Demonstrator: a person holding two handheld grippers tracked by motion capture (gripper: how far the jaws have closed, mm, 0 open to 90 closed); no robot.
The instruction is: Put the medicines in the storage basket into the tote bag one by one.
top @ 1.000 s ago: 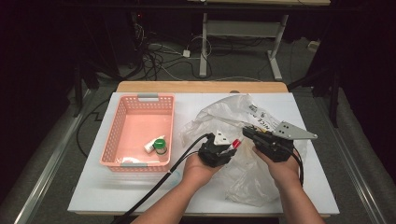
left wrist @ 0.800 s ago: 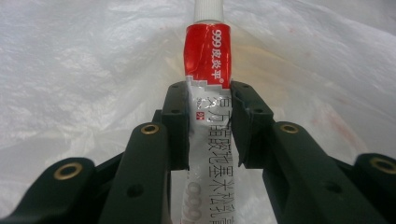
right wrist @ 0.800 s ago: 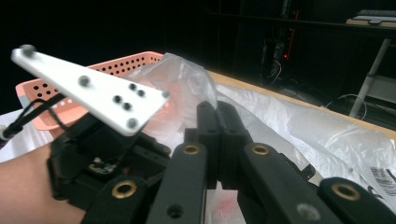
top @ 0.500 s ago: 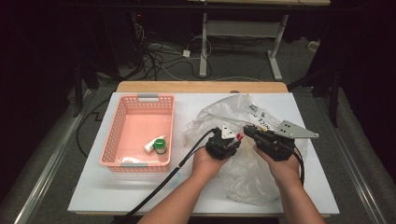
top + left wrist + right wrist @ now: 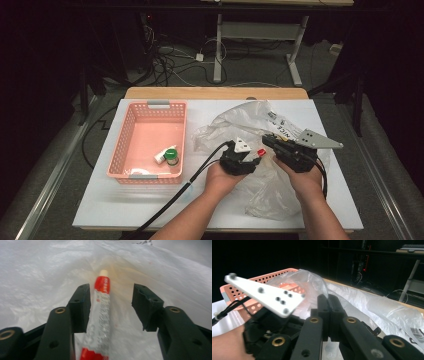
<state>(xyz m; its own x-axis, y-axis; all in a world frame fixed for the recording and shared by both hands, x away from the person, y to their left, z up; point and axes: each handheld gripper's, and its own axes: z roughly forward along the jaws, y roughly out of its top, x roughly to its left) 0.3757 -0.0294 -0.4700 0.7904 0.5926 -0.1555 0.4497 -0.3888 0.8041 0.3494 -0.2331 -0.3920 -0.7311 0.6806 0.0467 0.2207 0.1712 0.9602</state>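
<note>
A crumpled clear plastic bag (image 5: 260, 125) lies on the white table (image 5: 125, 200). Inside the left gripper view, a white tube (image 5: 100, 315) with red bands and a pale tip rests on the bag film. My left gripper (image 5: 111, 290) is open around it, and the tube sits close against the left jaw. From above, the left gripper (image 5: 250, 157) is at the bag's near side, with a red tip (image 5: 261, 152) just beyond it. My right gripper (image 5: 328, 298) is shut on a fold of the plastic bag (image 5: 312, 280). It stands right of the left gripper in the high view (image 5: 270, 141).
A pink basket (image 5: 150, 105) stands at the left of the table and holds a small white and green bottle (image 5: 167, 156). The basket (image 5: 287, 272) also rises behind the bag in the right gripper view. Black cables trail off the table's front edge.
Both hands have shifted slightly right and away from the person. The left gripper has come closer to the right one at the bag.
</note>
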